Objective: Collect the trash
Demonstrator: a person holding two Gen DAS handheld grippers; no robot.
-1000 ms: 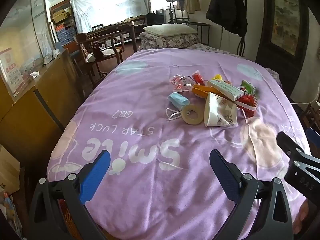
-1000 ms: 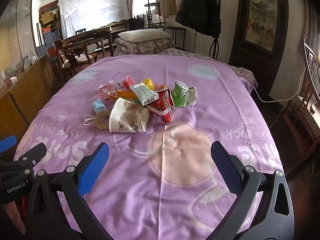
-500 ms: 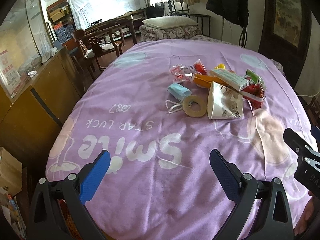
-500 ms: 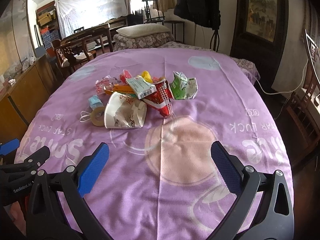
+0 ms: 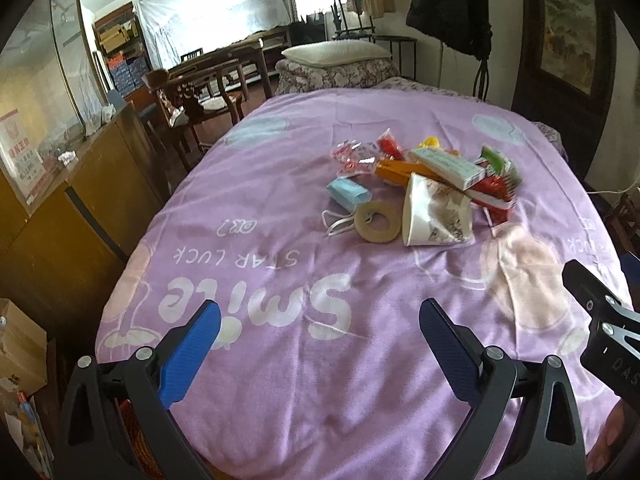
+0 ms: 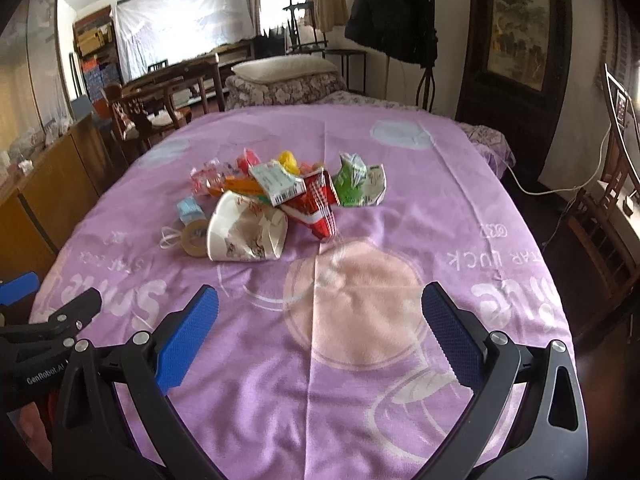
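A heap of trash lies mid-table on the purple cloth [image 5: 280,264]: a crushed white paper cup [image 5: 434,214] [image 6: 246,228], a tape roll [image 5: 377,222] [image 6: 195,236], a blue face mask [image 5: 347,194], a red carton [image 6: 316,202], a white box [image 6: 277,182], a green wrapper [image 6: 354,182] and a pink wrapper [image 5: 354,156]. My left gripper [image 5: 318,340] is open and empty over the table's near edge. My right gripper [image 6: 320,334] is open and empty, also short of the heap.
A wooden cabinet [image 5: 60,208] runs along the table's left side. Wooden chairs [image 5: 200,100] stand at the far left and another chair [image 6: 612,208] at the right. A cardboard box [image 5: 20,344] sits on the floor at the left.
Both grippers have moved forward and a little lower toward the trash heap, which now looks larger. Both stay open and empty.
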